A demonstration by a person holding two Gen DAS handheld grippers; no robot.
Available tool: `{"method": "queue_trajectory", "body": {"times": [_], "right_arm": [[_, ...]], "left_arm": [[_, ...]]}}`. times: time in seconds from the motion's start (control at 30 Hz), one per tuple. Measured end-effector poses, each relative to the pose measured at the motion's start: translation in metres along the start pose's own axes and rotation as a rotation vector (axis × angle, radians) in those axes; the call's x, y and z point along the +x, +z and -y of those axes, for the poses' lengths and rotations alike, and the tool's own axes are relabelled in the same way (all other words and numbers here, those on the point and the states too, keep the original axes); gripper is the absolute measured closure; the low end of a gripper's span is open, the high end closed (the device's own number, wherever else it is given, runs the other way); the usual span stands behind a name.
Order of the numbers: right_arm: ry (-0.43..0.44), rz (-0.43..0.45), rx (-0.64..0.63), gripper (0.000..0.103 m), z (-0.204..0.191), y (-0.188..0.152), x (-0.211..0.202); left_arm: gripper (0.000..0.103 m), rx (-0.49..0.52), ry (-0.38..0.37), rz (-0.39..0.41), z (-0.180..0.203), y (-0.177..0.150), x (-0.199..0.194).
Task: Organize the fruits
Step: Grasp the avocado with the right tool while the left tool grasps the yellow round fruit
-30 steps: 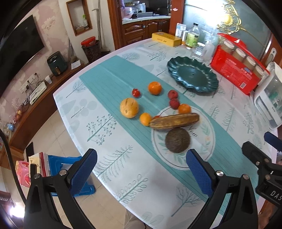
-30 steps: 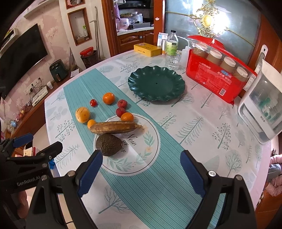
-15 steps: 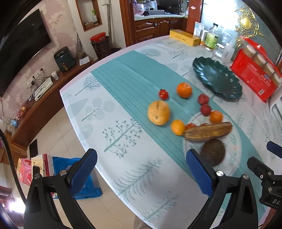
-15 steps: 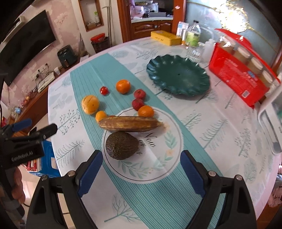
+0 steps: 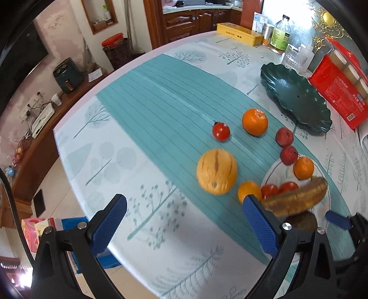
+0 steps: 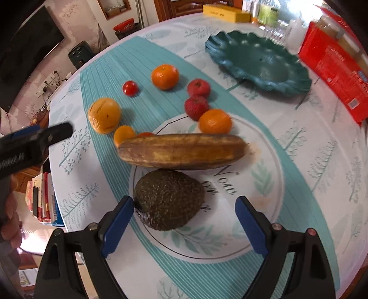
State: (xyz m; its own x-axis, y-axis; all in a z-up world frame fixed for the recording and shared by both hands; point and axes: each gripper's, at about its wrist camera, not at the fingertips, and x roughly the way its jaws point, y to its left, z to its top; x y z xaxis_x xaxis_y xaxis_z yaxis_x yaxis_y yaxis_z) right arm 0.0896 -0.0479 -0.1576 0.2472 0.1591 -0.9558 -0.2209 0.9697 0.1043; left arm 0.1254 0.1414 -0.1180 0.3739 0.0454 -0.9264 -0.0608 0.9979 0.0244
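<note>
Blue pads of the left gripper point(image 5: 184, 220) stand wide apart with nothing between them, over the table's near edge, aimed at the yellow melon point(image 5: 216, 171). From the right wrist, the right gripper point(image 6: 180, 222) is wide too, its pads on each side of the dark avocado point(image 6: 169, 199), likely to carry it to the green plate point(image 6: 257, 62) at the far edge.

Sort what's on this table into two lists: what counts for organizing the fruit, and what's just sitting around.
For the job: avocado, brown banana, large orange, yellow round fruit, two red lychee-like fruits, cherry tomato, green scalloped plate.

Just lying about: red carton, yellow box, green-labelled bottle, drinking glass.
</note>
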Motion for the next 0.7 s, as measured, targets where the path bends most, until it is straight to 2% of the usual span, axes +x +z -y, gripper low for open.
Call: {"method": "queue_trajectory", "body": {"times": [0.2,0.27,0.33,0.4,0.5,0.57,0.63,0.7], "right_arm": [[-0.012,-0.037,-0.026,0.013,-0.009,0.003,0.018],[-0.002,-0.053,-0.028,0.018,-0.011,0.004,0.026],[0.024,-0.061,-0.022,0.027,-0.012,0.004,0.029],[0.016,-0.05,-0.029,0.028,-0.014,0.003,0.029],[0.011,-0.035,-0.045,0.028,-0.016,0.001,0.028],[0.019,-0.034,-0.043,0.028,-0.015,-0.001,0.028],[0.022,-0.037,-0.045,0.028,-0.014,-0.003,0.027],[0.023,-0.041,-0.046,0.029,-0.013,-0.005,0.025]], "left_arm": [[0.003,-0.016,-0.043,-0.039,0.006,0.02,0.027],[0.003,-0.028,-0.056,-0.057,0.007,0.024,0.038],[0.004,-0.035,-0.057,-0.073,0.008,0.027,0.048],[0.011,-0.042,-0.058,-0.083,0.009,0.028,0.057],[0.019,-0.067,-0.113,-0.092,0.009,0.03,0.066],[0.026,-0.066,-0.124,-0.095,0.012,0.03,0.07],[0.036,-0.053,-0.13,-0.104,0.017,0.03,0.074],[0.053,-0.051,-0.149,-0.122,0.02,0.028,0.08]]}}
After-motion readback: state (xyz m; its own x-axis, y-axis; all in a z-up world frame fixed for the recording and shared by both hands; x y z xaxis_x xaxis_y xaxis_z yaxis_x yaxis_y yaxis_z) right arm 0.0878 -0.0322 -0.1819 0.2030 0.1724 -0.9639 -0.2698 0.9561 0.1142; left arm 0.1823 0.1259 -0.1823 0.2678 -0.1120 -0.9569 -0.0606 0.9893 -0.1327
